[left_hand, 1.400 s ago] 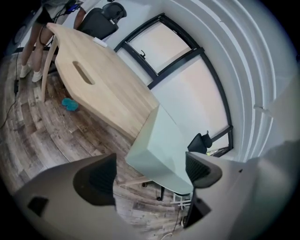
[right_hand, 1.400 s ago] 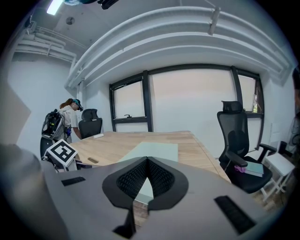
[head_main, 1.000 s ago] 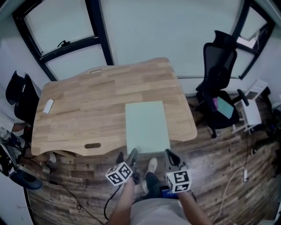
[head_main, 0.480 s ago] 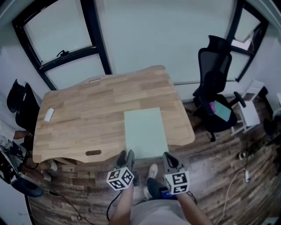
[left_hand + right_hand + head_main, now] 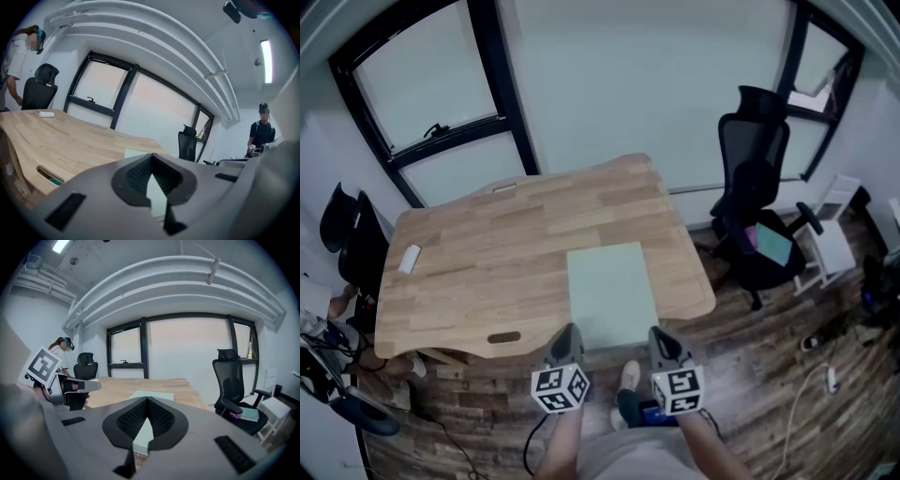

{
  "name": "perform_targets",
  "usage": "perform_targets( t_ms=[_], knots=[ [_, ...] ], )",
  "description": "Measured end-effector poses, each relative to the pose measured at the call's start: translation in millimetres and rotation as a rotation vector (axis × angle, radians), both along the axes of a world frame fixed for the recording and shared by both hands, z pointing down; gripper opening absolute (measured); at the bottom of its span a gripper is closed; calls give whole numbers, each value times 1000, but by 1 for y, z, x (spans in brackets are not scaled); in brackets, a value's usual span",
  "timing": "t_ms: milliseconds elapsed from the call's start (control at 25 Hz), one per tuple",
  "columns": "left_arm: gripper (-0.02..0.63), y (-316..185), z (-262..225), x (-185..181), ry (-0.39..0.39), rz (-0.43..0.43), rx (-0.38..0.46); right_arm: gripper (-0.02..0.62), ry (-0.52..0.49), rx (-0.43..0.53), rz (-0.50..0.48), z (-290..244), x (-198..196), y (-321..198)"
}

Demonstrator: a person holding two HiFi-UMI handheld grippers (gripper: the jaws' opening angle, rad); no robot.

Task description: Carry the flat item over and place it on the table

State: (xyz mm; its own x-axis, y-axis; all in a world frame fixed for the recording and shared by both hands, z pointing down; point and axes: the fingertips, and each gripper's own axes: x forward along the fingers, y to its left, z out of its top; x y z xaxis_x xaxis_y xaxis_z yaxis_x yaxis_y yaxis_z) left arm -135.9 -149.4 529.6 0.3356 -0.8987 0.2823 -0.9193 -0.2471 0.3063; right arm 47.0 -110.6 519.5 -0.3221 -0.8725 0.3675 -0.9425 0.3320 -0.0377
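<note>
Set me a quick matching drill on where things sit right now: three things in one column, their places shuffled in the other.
Things:
1. green sheet
2. small white object
3. black office chair

Places:
A. on the floor, to the right of the table
B. at the table's left end
C. on the table's right part, by its near edge

Pairs: 1-C; 2-B; 3-A
</note>
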Motion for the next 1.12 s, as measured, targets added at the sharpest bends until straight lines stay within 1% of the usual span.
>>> perform_targets(
  t_ms=[240, 400, 720, 880, 1120],
  knots=[
    [2, -5, -21, 4, -59, 26, 54, -5, -6, 26, 4, -7, -1, -5],
    [2, -6, -29, 5, -84, 39, 79, -5, 2, 32, 1, -11, -4, -6],
    [2, -6, -34, 8, -86, 48, 94, -5, 12, 37, 7, -13, 2, -10],
    [2, -7, -35, 8, -93, 51, 97, -5, 19, 34, 3, -12, 2, -9],
    [2, -6, -33, 7, -85, 49, 94, -5, 21, 25, -2, -10, -1, -8]
  ],
)
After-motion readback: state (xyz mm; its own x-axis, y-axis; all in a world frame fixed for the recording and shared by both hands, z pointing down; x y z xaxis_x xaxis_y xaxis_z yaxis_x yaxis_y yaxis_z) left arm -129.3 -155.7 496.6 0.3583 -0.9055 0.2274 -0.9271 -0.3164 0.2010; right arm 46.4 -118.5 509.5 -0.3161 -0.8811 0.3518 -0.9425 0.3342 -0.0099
